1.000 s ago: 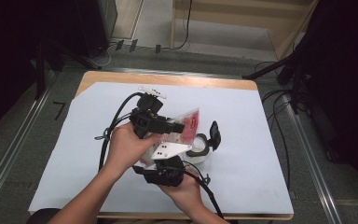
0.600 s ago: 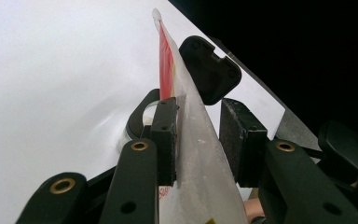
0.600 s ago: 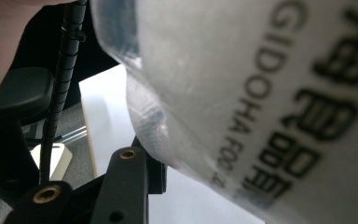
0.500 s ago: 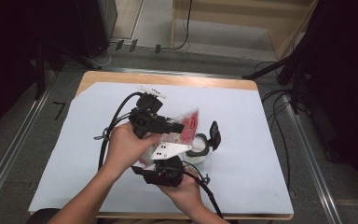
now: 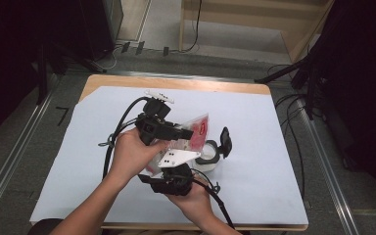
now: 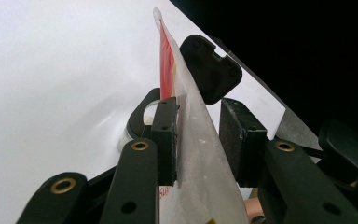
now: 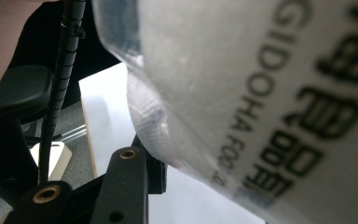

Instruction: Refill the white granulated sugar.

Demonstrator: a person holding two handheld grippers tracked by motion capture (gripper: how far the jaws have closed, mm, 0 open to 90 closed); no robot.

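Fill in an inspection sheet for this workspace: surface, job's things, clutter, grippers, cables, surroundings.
Surface: table under a white cover, wooden edge showing at the far side.
Job's things: clear bag with red print, lifted off the table; small jar beside it, its black flip lid open.
Clutter: nothing seen.
Grippers: left gripper has the bag's edge between its jaws, against one pad; right gripper sits under the bag's near end; how firmly either grips is unclear.
Cables: one black cable loops from the left gripper, another trails from the right; floor cables to the right of the table.
Surroundings: floor rails, wooden frame behind.
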